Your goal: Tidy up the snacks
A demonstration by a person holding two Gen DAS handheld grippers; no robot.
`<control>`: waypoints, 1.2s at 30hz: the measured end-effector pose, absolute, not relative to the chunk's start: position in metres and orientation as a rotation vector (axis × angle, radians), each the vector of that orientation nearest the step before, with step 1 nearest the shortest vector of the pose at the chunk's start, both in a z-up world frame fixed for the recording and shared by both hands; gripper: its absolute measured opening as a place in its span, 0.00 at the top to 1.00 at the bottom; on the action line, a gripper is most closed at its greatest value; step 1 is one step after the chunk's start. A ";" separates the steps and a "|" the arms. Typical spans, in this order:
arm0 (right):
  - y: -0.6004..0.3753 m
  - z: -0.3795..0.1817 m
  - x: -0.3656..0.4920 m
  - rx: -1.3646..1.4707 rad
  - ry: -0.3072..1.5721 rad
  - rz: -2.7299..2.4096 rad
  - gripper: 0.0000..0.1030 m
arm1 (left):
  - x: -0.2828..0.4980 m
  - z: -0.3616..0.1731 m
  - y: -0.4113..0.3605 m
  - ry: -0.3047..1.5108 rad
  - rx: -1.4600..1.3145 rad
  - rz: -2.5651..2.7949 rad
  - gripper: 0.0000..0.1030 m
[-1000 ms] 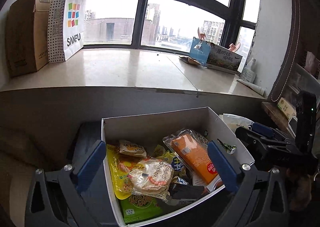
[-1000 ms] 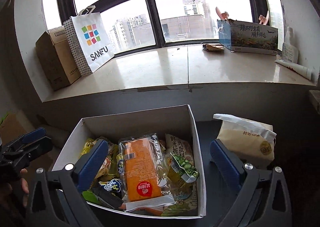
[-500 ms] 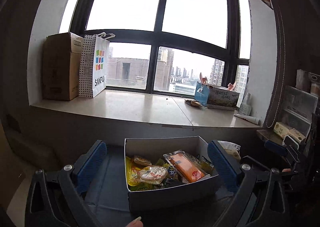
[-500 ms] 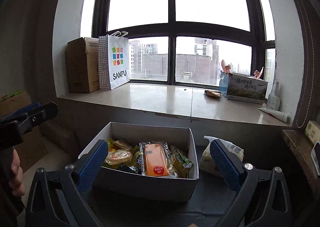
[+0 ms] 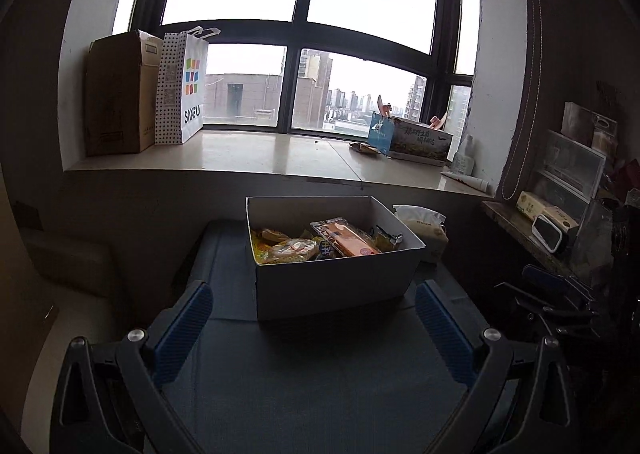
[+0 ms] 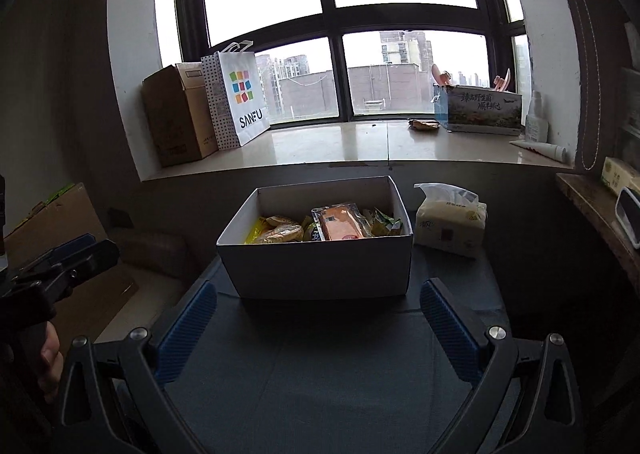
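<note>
Sitting on the dark blue-grey desk [image 6: 320,366], the white cardboard box [image 6: 320,266] holds the snacks and is open at the top. Contents observed: an orange packet in clear wrap [image 6: 342,223] lying uppermost near the middle, a round pale pastry pack [image 6: 280,232] to its left over a yellow wrapper [image 6: 253,233], and green packets [image 6: 386,221] against the right wall. Other items lower in the box cannot be identified.

Left hand-held gripper [image 5: 312,334]: blue-padded fingers spread wide, nothing between them, held short of the box's near wall and apart from it. Right hand-held gripper [image 6: 318,328]: likewise spread and empty, also short of the box. In the right wrist view the left device appears at the left edge with part of a hand [image 6: 50,358] around its grip.

Just beside the box on its right stands a soft tissue pack [image 6: 452,225], on the same desk. Behind the desk runs a pale window ledge [image 6: 340,145]. On the ledge, at left, a brown carton [image 6: 176,117] and a white SANFU paper bag [image 6: 240,93] stand touching each other; at right, a printed blue box [image 6: 480,109], a small wrapper [image 6: 422,123] beside it, a white bottle [image 6: 536,119] and a tube [image 6: 540,147].
</note>
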State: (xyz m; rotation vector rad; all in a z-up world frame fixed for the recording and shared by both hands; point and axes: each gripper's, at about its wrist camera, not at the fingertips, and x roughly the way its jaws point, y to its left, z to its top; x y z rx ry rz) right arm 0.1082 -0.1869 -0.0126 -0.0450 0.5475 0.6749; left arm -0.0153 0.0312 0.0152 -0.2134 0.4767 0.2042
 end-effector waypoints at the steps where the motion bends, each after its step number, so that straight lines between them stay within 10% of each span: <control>1: -0.191 -0.012 0.105 -0.047 0.547 0.659 0.00 | -0.018 0.016 0.028 0.476 -0.206 0.199 0.00; 36: -0.208 -0.004 0.095 -0.065 0.527 0.627 0.00 | -0.006 0.015 0.003 0.513 -0.158 0.154 0.00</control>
